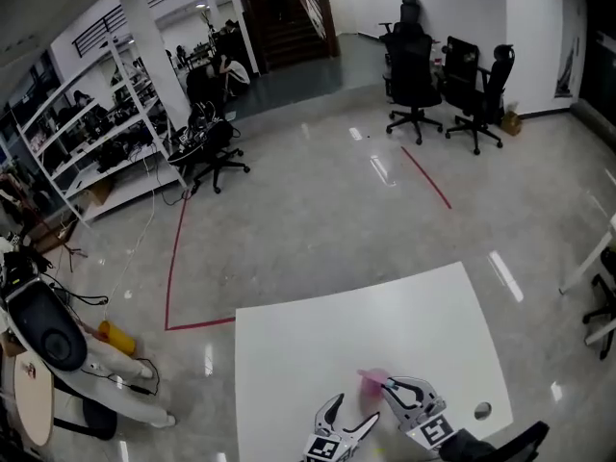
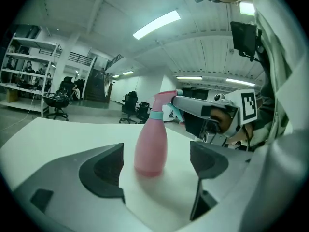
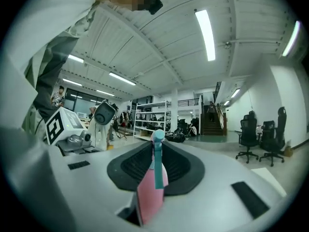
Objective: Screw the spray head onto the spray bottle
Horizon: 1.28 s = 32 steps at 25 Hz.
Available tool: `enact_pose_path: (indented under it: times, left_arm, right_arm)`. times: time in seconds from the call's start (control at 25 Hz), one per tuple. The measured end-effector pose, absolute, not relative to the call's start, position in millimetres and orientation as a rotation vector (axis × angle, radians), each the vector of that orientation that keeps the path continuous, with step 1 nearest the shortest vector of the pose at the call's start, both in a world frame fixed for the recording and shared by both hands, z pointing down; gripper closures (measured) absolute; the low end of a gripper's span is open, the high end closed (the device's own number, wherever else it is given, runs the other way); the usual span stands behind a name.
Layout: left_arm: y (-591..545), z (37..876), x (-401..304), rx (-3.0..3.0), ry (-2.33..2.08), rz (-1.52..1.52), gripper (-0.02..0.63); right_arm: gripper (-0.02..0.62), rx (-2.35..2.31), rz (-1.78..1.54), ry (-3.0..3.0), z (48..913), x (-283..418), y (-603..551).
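Observation:
A pink spray bottle (image 2: 151,146) stands upright on the white table (image 1: 385,316), with its pink and teal spray head (image 2: 166,98) on its neck. My right gripper (image 3: 157,161) is shut on the spray head (image 3: 157,149), whose teal trigger hangs down in front of the pads. In the head view the bottle (image 1: 373,381) sits at the table's near edge between both grippers. My left gripper (image 2: 157,153) is open, with the bottle's body in the gap between its fingers (image 2: 104,170) and touching neither. The right gripper (image 2: 198,108) reaches in from the right at the bottle's top.
A round hole (image 1: 482,411) is in the table near its right front corner. Black office chairs (image 1: 448,85) stand far back, shelving (image 1: 96,133) at the left. A red line (image 1: 173,258) marks the floor. A white machine (image 1: 58,345) stands left of the table.

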<state>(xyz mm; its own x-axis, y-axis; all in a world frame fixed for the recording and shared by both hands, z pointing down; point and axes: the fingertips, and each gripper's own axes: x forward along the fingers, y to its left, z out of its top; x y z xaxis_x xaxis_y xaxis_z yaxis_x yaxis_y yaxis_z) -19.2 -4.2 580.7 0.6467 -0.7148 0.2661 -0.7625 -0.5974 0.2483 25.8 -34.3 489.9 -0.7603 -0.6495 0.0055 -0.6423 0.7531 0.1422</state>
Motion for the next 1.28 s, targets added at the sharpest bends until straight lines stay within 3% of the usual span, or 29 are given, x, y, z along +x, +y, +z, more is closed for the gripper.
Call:
enact_pose_path:
  times: [0.16, 0.2, 0.24, 0.32, 0.36, 0.4, 0.6, 0.68, 0.84, 1.28]
  left_arm:
    - [2.4, 582.4, -22.6, 2.516, -1.198, 0.193, 0.161]
    - [3.5, 582.7, -22.5, 2.512, -1.203, 0.192, 0.161]
    - [4.6, 582.9, -22.3, 2.508, -1.208, 0.191, 0.161]
    - [6.9, 583.2, -21.8, 2.499, -1.218, 0.188, 0.161]
    - [8.0, 583.3, -21.7, 2.495, -1.223, 0.186, 0.207]
    - [9.1, 583.5, -21.6, 2.491, -1.228, 0.185, 0.306]
    - [14.8, 584.4, -21.6, 2.473, -1.254, 0.176, 0.563]
    - [16.9, 584.9, -21.7, 2.467, -1.264, 0.171, 0.597]
    - [21.6, 585.9, -22.1, 2.455, -1.283, 0.163, 0.598]
    - [34.5, 582.1, -22.6, 2.358, -1.413, 0.201, 0.598]
  right_arm:
    - [0.536, 1.223, -0.377, -3.004, 464.2, 32.1, -25.2]
    - [0.491, 1.246, -0.363, -2.986, 467.1, 38.1, -22.4]
    - [0.367, 1.264, -0.333, -2.956, 472.4, 45.2, -19.4]
    - [0.347, 1.293, -0.25, -2.877, 487.0, 61.2, -13.0]
    - [0.348, 1.307, -0.203, -2.832, 495.3, 69.7, -9.7]
    - [0.348, 1.324, -0.156, -2.785, 503.8, 78.5, -6.3]
    - [0.35, 1.494, 0.069, -2.566, 545.4, 124.6, 13.8]
    - [0.372, 1.558, 0.143, -2.49, 560.3, 136.3, 23.7]
    - [0.59, 1.533, 0.18, -2.414, 572.3, 125.7, 41.9]
    - [0.601, 1.27, 0.192, -2.55, 568.9, 100.2, 28.8]
